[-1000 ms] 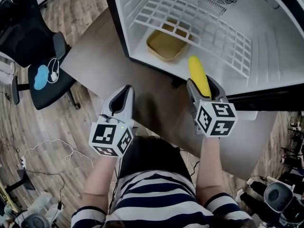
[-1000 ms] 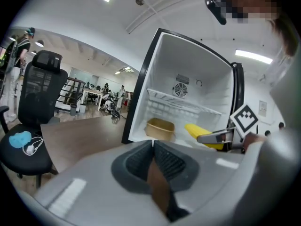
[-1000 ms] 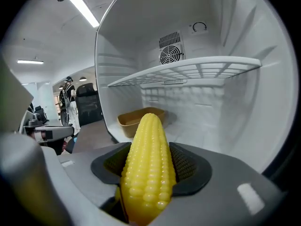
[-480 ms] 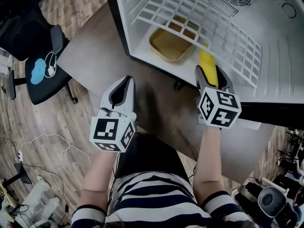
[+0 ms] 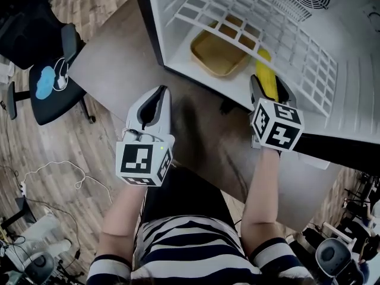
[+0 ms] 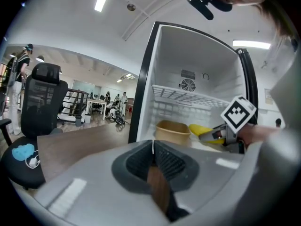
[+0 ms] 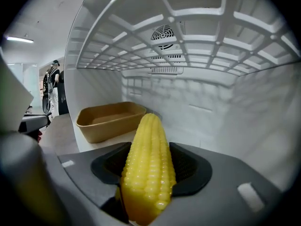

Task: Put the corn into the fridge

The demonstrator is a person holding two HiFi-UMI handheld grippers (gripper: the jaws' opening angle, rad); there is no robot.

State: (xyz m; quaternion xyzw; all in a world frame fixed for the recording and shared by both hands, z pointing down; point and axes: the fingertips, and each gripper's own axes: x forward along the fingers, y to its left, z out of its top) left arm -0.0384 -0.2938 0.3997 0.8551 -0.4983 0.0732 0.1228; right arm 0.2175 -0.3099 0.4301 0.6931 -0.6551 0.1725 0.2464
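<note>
The yellow corn (image 7: 148,164) sits clamped between the jaws of my right gripper (image 5: 269,89), its tip pointing into the open white fridge (image 5: 350,108). In the head view the corn (image 5: 266,75) reaches under the white wire shelf (image 5: 261,37), over the fridge floor. My left gripper (image 5: 154,107) is shut with nothing in it, hovering over the brown table (image 5: 110,58) in front of the fridge. From the left gripper view the corn (image 6: 201,129) and the right gripper (image 6: 217,134) appear at the fridge opening.
A shallow tan tray (image 5: 217,53) lies on the fridge floor left of the corn, also seen in the right gripper view as the tan tray (image 7: 110,119). A black office chair (image 5: 44,70) stands at the left on the wooden floor.
My right gripper has carried the corn forward, from the fridge's front edge to under the wire shelf. The left gripper has stayed shut and shifted only slightly.
</note>
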